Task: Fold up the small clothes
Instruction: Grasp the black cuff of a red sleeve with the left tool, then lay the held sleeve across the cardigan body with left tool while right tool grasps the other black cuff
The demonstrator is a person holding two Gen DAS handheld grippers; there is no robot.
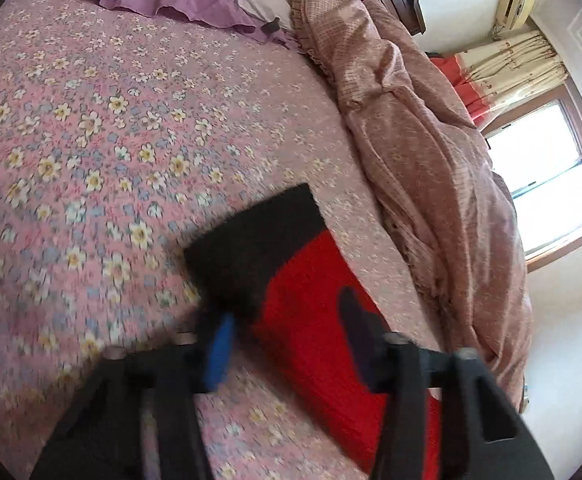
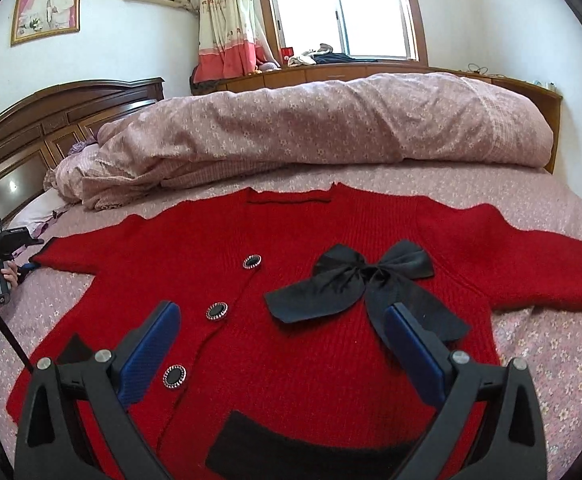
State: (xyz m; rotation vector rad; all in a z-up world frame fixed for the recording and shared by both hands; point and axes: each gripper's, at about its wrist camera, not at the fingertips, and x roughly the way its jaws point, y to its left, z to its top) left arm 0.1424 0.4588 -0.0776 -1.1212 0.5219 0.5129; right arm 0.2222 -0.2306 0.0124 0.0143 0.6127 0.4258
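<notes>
Your left gripper is reaching over the black cuff of the red cardigan's sleeve; its jaws are straddling the cuff, but the blur is too heavy to tell whether the pads are pressing on it. Your right gripper is hovering with jaws spread wide above the cardigan, which is lying flat, front up, on the floral bedsheet, black bow showing.

Black plastic right tongs, blue ribbed pads, silver screws, left tongs alike
</notes>
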